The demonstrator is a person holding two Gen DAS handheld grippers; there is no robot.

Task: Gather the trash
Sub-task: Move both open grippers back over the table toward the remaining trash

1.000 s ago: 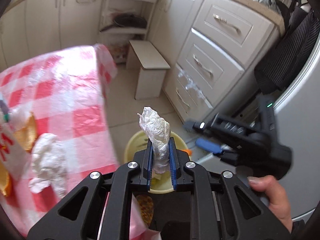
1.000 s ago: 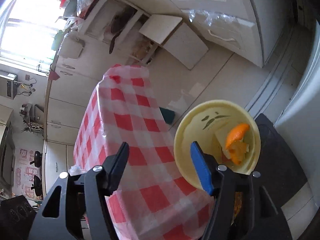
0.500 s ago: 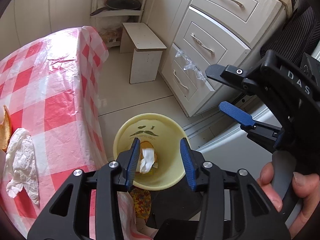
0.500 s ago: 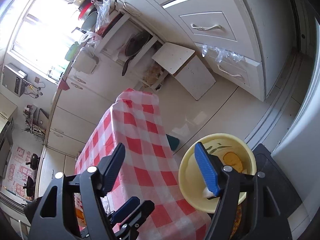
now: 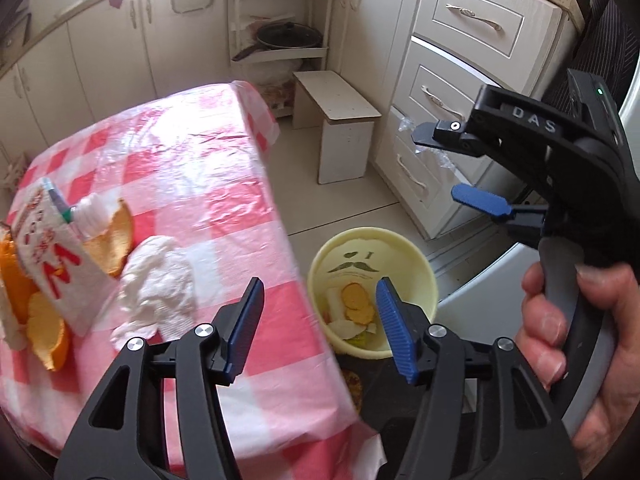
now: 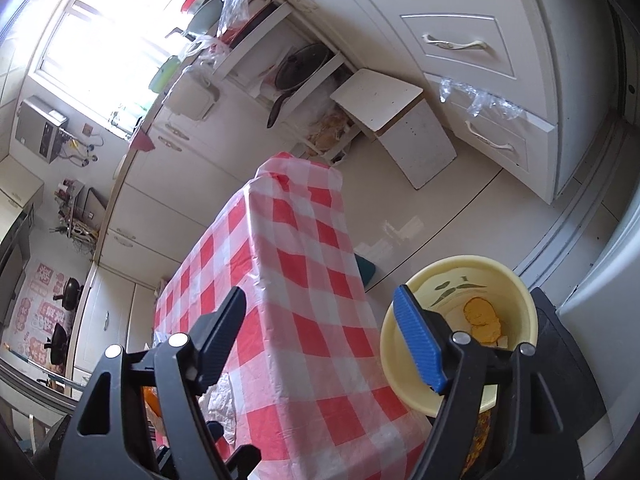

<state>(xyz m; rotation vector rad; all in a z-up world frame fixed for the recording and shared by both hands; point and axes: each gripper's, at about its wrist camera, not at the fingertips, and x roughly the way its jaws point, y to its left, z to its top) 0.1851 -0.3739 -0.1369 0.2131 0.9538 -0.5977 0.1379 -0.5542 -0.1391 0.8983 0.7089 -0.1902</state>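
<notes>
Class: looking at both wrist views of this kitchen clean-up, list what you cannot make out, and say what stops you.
- Bottom of the yellow bin: right wrist view, hidden behind the right tongs.
- Printed packet text: left wrist view, blurred, unreadable.
- Orange peel at the table edge: partly cut off and covered by the packet.
- Crumpled tissue: right wrist view, mostly behind the tongs' frame.

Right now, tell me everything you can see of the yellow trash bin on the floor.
The yellow trash bin is a round, open-topped pail that looks like smooth plastic, with a moustache drawing printed on its inner wall. It stands upright on the floor beside the table's hanging checked cloth, partly on a dark mat. Inside lie orange peel and pale scraps. Neither gripper touches it.
</notes>
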